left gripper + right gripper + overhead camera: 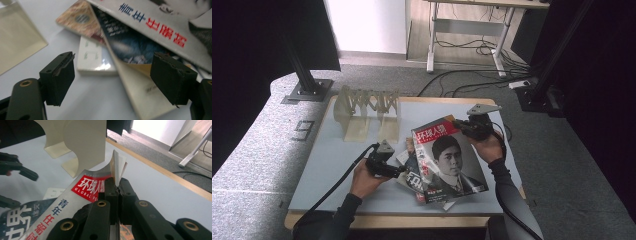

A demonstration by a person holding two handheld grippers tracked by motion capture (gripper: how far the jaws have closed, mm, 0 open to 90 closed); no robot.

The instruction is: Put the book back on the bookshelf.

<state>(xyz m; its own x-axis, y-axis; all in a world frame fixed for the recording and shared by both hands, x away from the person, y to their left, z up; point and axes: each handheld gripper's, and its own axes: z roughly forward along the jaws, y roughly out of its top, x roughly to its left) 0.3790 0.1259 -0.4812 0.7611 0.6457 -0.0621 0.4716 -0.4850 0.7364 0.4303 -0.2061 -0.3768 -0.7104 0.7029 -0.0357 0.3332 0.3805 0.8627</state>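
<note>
My right gripper point(464, 126) point(117, 187) is shut on the upper right corner of a magazine point(447, 160) point(85, 186) that has a red title block and a portrait on its cover. That corner is lifted off the table and its pages fan out past the jaws. Under it lie other magazines point(412, 175) point(130, 45) and a white booklet point(93, 58). My left gripper point(398, 171) point(112, 77) is open at the stack's left side, level with the edges of the lower magazines, and nothing is pressed between its pads.
A cream folding book rack point(367, 112) point(82, 142) stands at the back left of the pale blue table point(327, 165), and its base point(17, 42) lies left of my left gripper. Cables and desk legs cross the floor beyond the table.
</note>
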